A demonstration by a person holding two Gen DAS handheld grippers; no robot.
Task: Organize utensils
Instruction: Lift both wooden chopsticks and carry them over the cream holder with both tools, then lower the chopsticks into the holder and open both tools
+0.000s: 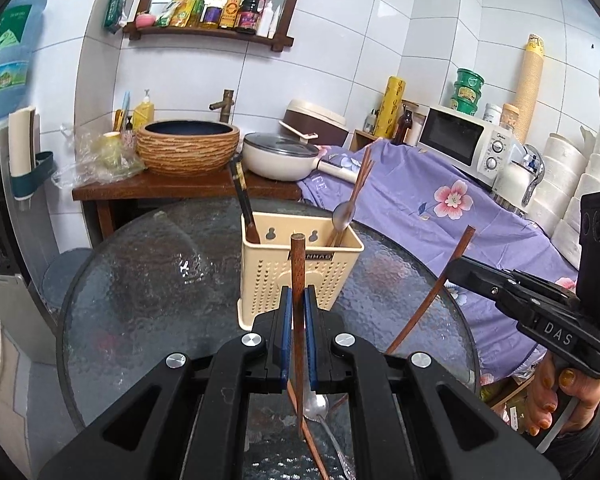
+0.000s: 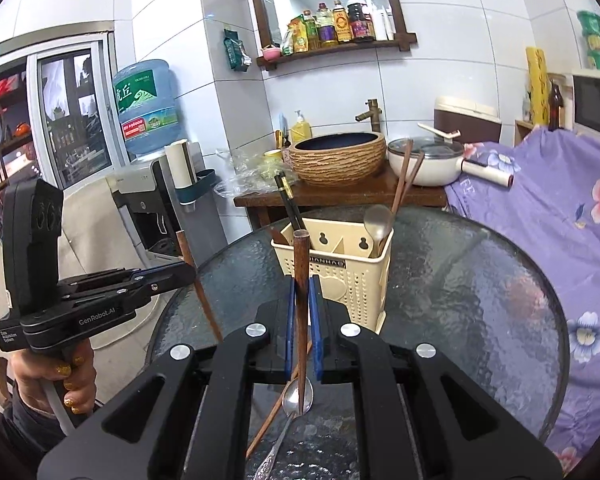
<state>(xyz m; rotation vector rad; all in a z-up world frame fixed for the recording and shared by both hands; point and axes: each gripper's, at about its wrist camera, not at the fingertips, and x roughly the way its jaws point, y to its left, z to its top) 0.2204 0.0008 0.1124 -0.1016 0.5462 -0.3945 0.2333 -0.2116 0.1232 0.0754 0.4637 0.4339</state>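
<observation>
Both grippers have a wooden chopstick pinched upright, jaws clamped nearly shut on the sticks: left gripper (image 1: pixel 299 304) on one chopstick (image 1: pixel 299 280), right gripper (image 2: pixel 303 300) on the other chopstick (image 2: pixel 301 276). The cream utensil holder (image 1: pixel 300 268) sits mid-counter, a bit toward the far edge. I'd say tip each stick over a compartment, then lower it straight in without clipping the rim. Both point slightly downward. A spoon (image 2: pixel 298 394) waits at the counter's near edge.
</observation>
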